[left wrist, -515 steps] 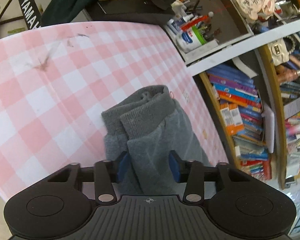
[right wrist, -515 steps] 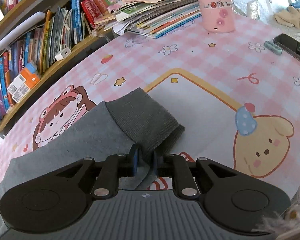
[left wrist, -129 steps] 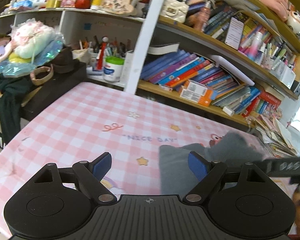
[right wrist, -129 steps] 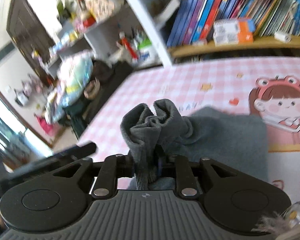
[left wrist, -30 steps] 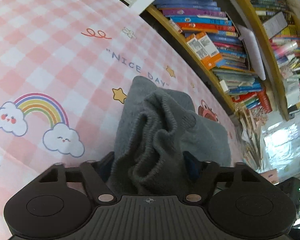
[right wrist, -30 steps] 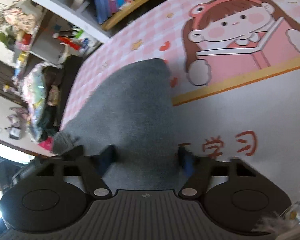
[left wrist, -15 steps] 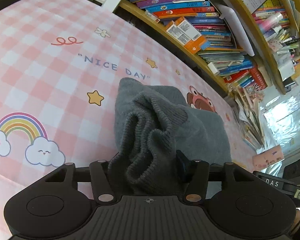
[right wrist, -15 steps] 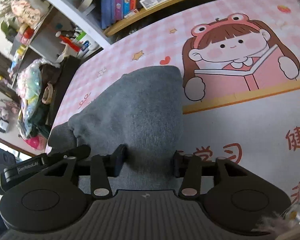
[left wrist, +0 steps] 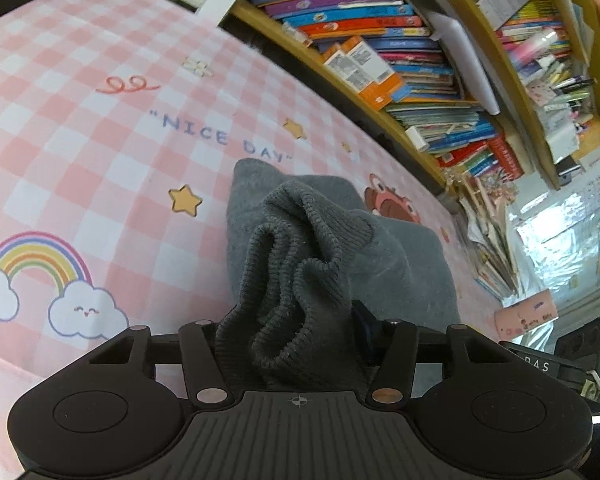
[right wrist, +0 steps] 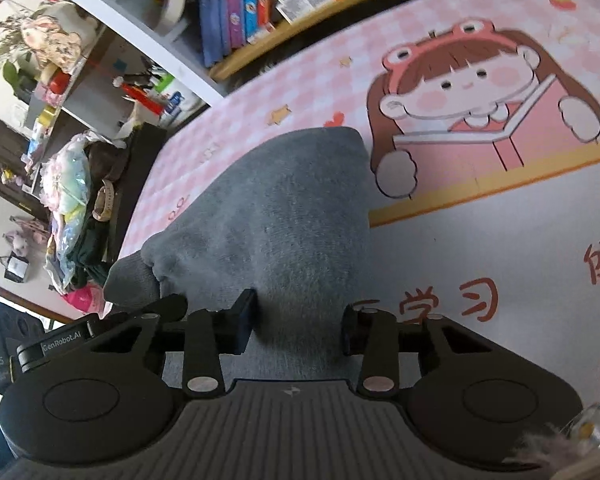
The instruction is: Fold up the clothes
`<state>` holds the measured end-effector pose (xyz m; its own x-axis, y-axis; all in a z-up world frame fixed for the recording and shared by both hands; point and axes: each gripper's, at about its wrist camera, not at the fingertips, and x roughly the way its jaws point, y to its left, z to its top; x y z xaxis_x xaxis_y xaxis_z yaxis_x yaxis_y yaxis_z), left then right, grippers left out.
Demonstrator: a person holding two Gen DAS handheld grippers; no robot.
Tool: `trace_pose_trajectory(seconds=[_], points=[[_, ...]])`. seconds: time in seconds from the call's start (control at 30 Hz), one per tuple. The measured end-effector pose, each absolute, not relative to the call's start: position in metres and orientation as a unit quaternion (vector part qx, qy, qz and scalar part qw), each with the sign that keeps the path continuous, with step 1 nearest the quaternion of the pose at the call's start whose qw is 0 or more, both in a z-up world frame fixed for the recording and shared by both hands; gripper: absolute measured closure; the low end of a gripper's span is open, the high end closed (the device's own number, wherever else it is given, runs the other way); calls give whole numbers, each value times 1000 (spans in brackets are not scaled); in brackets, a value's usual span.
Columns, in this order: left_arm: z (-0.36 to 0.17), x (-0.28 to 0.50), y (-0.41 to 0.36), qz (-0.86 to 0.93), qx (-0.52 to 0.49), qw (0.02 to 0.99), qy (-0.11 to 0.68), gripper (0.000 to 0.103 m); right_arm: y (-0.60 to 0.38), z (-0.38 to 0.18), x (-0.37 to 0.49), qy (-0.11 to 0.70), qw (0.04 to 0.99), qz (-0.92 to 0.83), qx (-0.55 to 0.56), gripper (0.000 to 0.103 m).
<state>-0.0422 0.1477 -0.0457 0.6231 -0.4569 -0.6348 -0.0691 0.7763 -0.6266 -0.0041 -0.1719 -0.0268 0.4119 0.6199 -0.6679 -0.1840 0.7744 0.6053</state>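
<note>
On the bench point(left wrist: 80, 92), which is covered by a pink checked cloth with a rainbow, stars and the words "NICE DAY", we see a grey knitted garment point(right wrist: 276, 216) lying folded. In the left wrist view, the left tool point(left wrist: 296, 336) is clenched on the ribbed cuff point(left wrist: 296, 280) of this garment; the bunched cuff fills the space between the two fingers and rises a little above the flat part of the cloth. In the right wrist view, the right tool point(right wrist: 298, 324) stands over the near edge of the garment with its fingers apart; the grey fabric lies between them, but the fingers do not press it. At the left side of this view we see the cuff again and part of the left tool, just beside the right tool. The garment lies next to the printed cartoon girl point(right wrist: 472, 92) with a frog hat. Behind the bench stands a bookshelf point(left wrist: 380, 36) full of books.
</note>
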Motion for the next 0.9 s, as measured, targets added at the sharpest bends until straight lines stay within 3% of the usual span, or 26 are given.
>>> trace_pose_trajectory(seconds=[0.9], points=[[-27,-53,164,-174,-281,854,402,50,-151,-6,-51,438,847,208,217,67]])
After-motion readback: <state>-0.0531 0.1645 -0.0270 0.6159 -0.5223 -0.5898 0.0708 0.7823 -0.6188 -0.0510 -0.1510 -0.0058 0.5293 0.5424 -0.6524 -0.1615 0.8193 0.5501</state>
